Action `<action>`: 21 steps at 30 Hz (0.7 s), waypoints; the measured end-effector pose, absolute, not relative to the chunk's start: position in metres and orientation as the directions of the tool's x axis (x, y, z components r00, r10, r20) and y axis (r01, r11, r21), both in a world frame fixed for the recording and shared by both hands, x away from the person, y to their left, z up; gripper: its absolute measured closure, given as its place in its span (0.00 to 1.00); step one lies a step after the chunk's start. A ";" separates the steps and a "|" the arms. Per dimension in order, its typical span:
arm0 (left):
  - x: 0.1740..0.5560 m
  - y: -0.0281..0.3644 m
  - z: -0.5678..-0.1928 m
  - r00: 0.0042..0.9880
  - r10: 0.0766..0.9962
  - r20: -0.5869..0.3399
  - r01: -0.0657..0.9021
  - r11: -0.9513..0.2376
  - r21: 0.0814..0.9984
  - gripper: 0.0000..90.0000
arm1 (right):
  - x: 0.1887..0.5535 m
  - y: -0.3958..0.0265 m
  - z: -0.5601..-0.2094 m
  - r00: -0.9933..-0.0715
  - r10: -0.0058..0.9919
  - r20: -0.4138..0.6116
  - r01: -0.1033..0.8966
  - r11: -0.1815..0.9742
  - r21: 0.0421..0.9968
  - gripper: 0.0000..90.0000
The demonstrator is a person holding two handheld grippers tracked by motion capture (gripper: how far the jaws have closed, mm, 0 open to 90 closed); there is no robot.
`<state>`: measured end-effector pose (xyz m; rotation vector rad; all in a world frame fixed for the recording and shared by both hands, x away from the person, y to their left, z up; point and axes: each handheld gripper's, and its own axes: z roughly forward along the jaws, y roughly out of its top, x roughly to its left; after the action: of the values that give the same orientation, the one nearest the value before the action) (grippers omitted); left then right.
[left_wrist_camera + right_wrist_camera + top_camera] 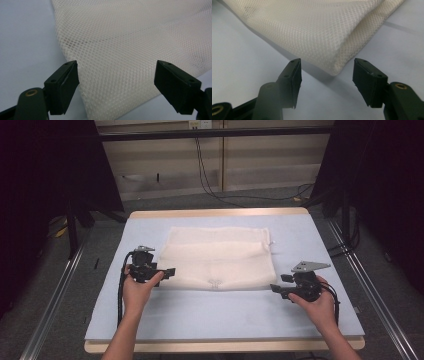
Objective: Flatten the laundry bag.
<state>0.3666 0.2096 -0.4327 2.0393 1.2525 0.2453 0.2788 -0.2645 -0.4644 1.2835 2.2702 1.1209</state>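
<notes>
A cream mesh bag (pixel 217 257) lies flat in the middle of the table. My left gripper (pixel 172 271) sits at the bag's near left corner, pointing right. In the left gripper view its jaws stand wide apart around that corner of the mesh bag (pixel 130 55), with the pads clear of the fabric. My right gripper (pixel 273 288) rests at the bag's near right corner, pointing left. In the right gripper view the folded corner of the mesh bag (pixel 337 67) lies just ahead of the gap between the jaws, untouched.
The table (pixel 225 315) has a pale blue top with a wooden rim. A short drawstring (pixel 271 243) hangs at the bag's far right corner. Metal rails (pixel 55 295) run along both sides of the table, and cables trail on the floor behind.
</notes>
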 end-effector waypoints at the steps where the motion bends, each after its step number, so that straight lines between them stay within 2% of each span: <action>1: 0.368 0.212 -0.434 0.498 0.843 -0.204 0.705 -0.256 0.661 0.22 | 0.281 -0.262 -0.463 -0.563 0.818 0.118 0.584 0.293 0.757 0.50; 6: 0.373 0.218 -0.439 0.477 0.854 -0.206 0.721 -0.247 0.647 0.23 | 0.286 -0.255 -0.465 -0.584 0.804 0.116 0.583 0.315 0.749 0.58; 7: 0.374 0.219 -0.440 0.477 0.854 -0.205 0.723 -0.249 0.644 0.25 | 0.289 -0.252 -0.467 -0.590 0.800 0.106 0.583 0.332 0.742 0.63; 9: 0.378 0.222 -0.443 0.472 0.858 -0.204 0.733 -0.253 0.631 0.27 | 0.290 -0.252 -0.468 -0.593 0.799 0.100 0.584 0.341 0.737 0.67; 11: 0.380 0.224 -0.449 0.458 0.861 -0.219 0.742 -0.236 0.627 0.36 | 0.294 -0.255 -0.469 -0.602 0.792 0.102 0.581 0.347 0.736 0.78; 12: 0.382 0.226 -0.452 0.459 0.858 -0.231 0.750 -0.235 0.618 0.36 | 0.294 -0.255 -0.469 -0.602 0.792 0.102 0.581 0.347 0.736 0.78; 13: 0.382 0.226 -0.455 0.457 0.859 -0.231 0.752 -0.234 0.616 0.43 | 0.295 -0.259 -0.469 -0.608 0.785 0.118 0.587 0.344 0.733 0.84; 14: 0.383 0.225 -0.458 0.453 0.854 -0.257 0.756 -0.215 0.618 0.47 | 0.296 -0.260 -0.469 -0.611 0.783 0.120 0.586 0.345 0.733 0.86; 19: 0.386 0.220 -0.463 0.458 0.848 -0.266 0.759 -0.219 0.613 0.66 | 0.300 -0.261 -0.470 -0.618 0.776 0.127 0.589 0.349 0.729 0.90; 20: 0.387 0.221 -0.462 0.463 0.847 -0.262 0.760 -0.228 0.608 0.66 | 0.301 -0.261 -0.470 -0.620 0.775 0.122 0.587 0.355 0.727 0.91; 21: 0.389 0.221 -0.462 0.457 0.849 -0.264 0.765 -0.225 0.603 0.73 | 0.303 -0.261 -0.470 -0.614 0.779 0.127 0.592 0.348 0.727 0.91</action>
<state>0.3888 0.2208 -0.4619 2.0244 1.3427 0.1569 0.3029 -0.2609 -0.4697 1.2322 2.3706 1.1222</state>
